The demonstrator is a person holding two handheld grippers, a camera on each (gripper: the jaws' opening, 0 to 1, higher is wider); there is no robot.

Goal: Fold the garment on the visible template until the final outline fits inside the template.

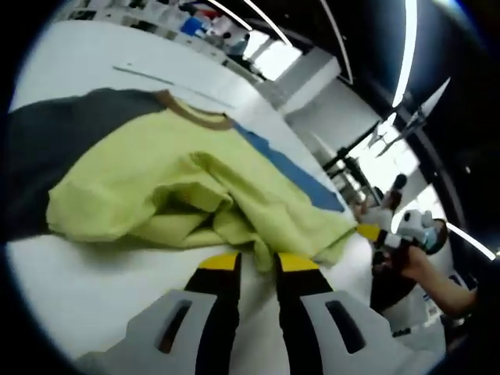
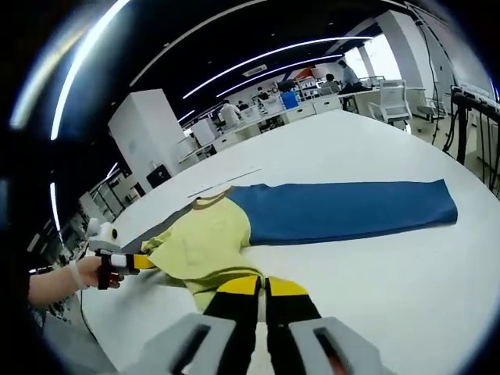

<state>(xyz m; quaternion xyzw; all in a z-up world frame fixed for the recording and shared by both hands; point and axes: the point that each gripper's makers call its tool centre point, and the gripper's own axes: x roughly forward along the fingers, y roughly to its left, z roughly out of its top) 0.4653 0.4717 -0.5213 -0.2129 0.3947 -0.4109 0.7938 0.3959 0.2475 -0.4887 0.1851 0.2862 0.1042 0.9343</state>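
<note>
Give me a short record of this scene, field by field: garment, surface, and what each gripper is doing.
garment: yellow shirt with a blue part and a dark part, bunched and partly folded
surface: white table
left gripper: jaws slightly apart at the shirt's edge, grip unclear
right gripper: jaws closed on the shirt's yellow edge
background: open office with desks

The left gripper (image 1: 256,266) has two black jaws tipped with yellow pads, rising from pale grey moulded bases, each base cut by a dark slot. The right gripper (image 2: 262,287) is built the same: black jaws, yellow tips, grey slotted bases. Seen from the other side, each gripper carries a white body behind its yellow tip, with a hand (image 2: 87,273) behind it.
</note>
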